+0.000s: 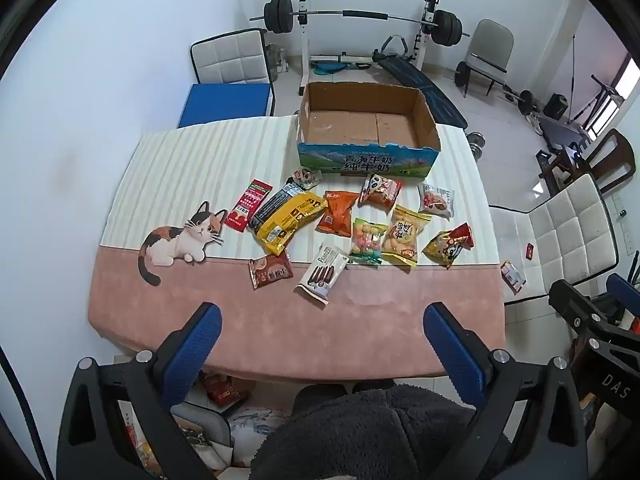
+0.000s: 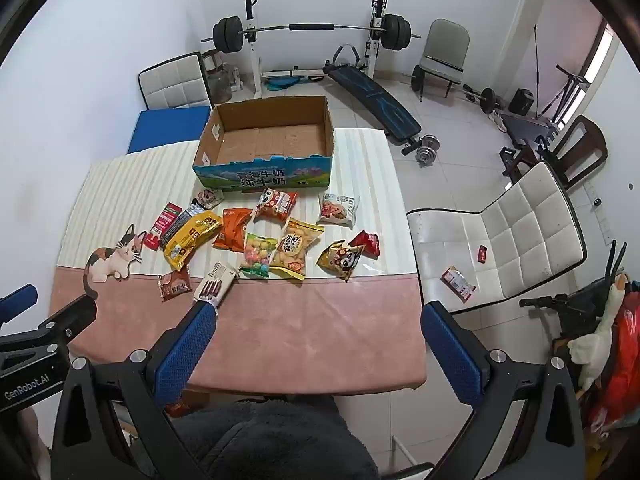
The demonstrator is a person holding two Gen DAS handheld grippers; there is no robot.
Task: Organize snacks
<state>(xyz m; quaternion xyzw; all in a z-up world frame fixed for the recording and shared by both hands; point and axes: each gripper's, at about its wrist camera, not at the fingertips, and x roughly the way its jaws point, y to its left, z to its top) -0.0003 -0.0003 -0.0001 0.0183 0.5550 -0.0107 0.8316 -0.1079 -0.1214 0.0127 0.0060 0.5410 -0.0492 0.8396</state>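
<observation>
Several snack packets lie spread on the table (image 1: 260, 320) in front of an empty cardboard box (image 1: 366, 120), also in the right wrist view (image 2: 266, 136). Among them are a yellow bag (image 1: 290, 216) (image 2: 191, 236), an orange bag (image 1: 338, 212) (image 2: 234, 232), a white wafer pack (image 1: 322, 272) (image 2: 214, 284) and a brown packet (image 1: 270, 272) (image 2: 174, 284). My left gripper (image 1: 322, 312) is open and empty above the table's near edge. My right gripper (image 2: 318, 314) is open and empty, its left finger (image 2: 188, 344) near the wafer pack.
White chairs stand at the right (image 2: 520, 232) and far left (image 1: 230, 60). Two small packets (image 2: 458, 282) lie on the right chair's seat. Gym gear and a barbell rack (image 1: 360, 16) fill the back of the room. A cat picture (image 1: 180, 240) is printed on the tablecloth.
</observation>
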